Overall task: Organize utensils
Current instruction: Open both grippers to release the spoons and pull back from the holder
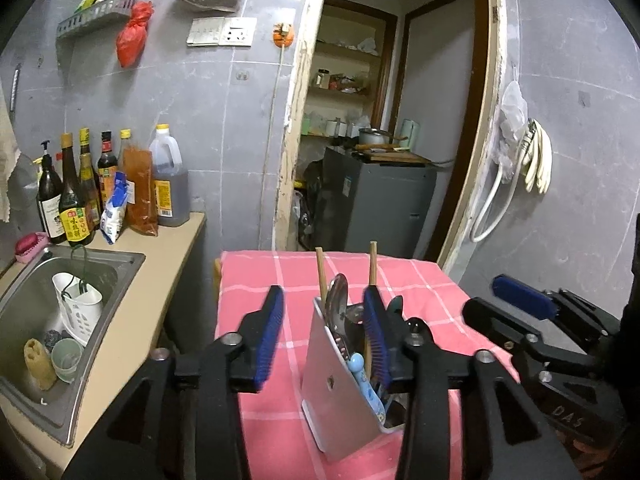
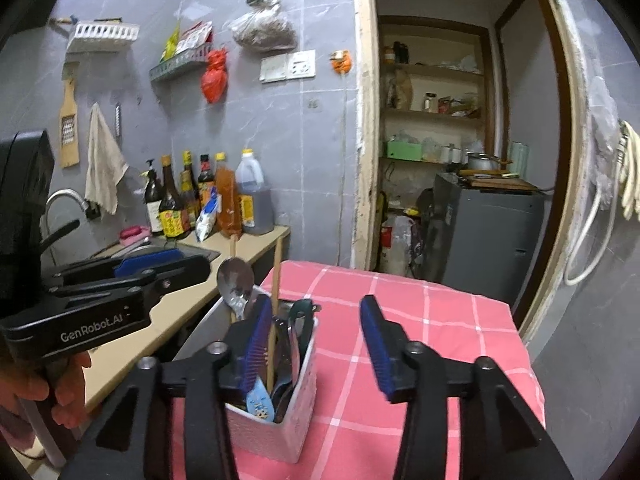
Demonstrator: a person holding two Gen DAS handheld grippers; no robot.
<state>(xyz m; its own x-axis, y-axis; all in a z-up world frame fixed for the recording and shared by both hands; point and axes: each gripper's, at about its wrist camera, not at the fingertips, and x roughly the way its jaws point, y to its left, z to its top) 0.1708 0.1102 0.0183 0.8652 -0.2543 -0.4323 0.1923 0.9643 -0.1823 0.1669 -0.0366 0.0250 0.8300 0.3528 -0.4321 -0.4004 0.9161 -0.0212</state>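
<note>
A white utensil holder (image 1: 334, 396) stands on the pink checked tablecloth (image 1: 256, 280). It holds a metal spoon (image 1: 336, 296), wooden chopsticks (image 1: 321, 272), a light blue utensil (image 1: 360, 368) and dark utensils. My left gripper (image 1: 324, 320) is open and empty, its right finger over the holder's mouth. In the right wrist view the holder (image 2: 276, 412) sits at the left finger of my right gripper (image 2: 316, 332), which is open and empty. The spoon (image 2: 236, 280) and a chopstick (image 2: 275, 292) stick up from it. Each gripper shows in the other's view, the right one (image 1: 516, 296) and the left one (image 2: 160, 260).
A steel sink (image 1: 60, 280) with a white drainer basket and cups lies left of the table. Sauce bottles (image 1: 80, 192) stand on the beige counter (image 1: 168, 264). A doorway behind the table shows a grey appliance (image 1: 380, 200) and shelves. Gloves hang on the right wall (image 1: 538, 160).
</note>
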